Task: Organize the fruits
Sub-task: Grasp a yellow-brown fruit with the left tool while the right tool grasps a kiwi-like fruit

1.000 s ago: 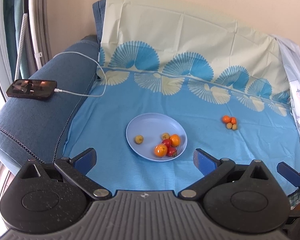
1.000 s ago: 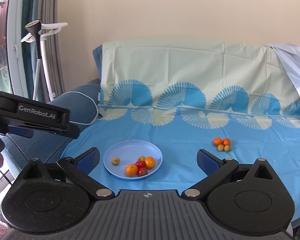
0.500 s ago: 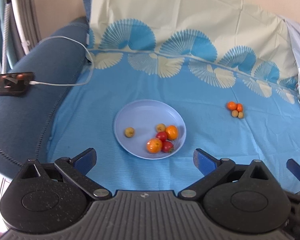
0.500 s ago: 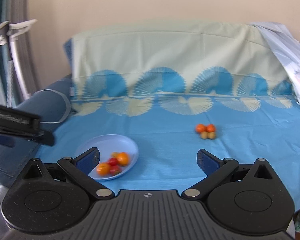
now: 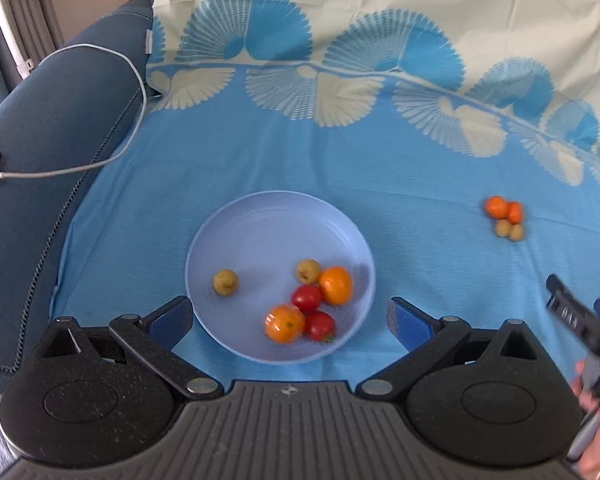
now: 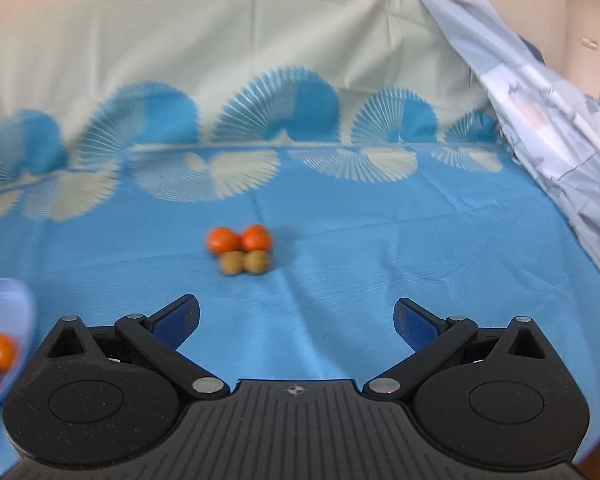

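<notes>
Left wrist view: the left gripper (image 5: 289, 318) hangs over the near edge of the plate (image 5: 260, 220), its fingers spread wide and empty.
Plate: six small fruits; the nearest orange one (image 5: 284, 323) lies between the fingertips.
Right wrist view: the right gripper (image 6: 296, 320) hovers over the blue sheet (image 6: 380, 240), fingers wide apart, touching nothing.
Loose fruits (image 6: 242, 249): four in a tight cluster, ahead of the fingertips, slightly left of centre.

Lavender plate (image 5: 260, 224) is sitting flat on the cloth, holding two oranges, two red tomatoes and two tan fruits, while a tight cluster (image 6: 244, 254) of two oranges and two tan fruits is lying at its 2 o'clock.
</notes>
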`<state>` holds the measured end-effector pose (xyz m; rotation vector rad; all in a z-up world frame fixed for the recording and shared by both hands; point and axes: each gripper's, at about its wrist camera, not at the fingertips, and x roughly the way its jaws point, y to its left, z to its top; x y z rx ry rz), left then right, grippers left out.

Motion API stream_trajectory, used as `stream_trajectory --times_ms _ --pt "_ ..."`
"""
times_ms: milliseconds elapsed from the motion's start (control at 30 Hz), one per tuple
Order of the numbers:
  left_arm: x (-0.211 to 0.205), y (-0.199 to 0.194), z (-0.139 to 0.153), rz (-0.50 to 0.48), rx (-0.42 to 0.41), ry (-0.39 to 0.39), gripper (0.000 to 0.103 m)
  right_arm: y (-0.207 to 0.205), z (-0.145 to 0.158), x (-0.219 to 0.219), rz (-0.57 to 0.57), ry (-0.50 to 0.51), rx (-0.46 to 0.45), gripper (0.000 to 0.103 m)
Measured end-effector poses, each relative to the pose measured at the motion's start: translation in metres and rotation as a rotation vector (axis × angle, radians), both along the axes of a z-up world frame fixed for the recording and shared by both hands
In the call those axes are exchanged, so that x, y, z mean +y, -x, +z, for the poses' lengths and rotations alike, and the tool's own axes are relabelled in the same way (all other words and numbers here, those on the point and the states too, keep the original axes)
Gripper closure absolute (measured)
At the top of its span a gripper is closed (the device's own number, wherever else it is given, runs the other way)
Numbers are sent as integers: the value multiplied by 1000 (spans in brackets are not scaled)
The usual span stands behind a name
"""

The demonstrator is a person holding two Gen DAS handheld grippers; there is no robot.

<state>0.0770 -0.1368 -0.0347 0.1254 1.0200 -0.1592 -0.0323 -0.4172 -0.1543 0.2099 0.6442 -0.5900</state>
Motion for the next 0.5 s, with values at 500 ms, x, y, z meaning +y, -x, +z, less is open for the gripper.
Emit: stream_trajectory --times_ms 500 --pt "-87 -75 -39 -44 29 -15 0 -111 -76 -57 -19 42 95 1"
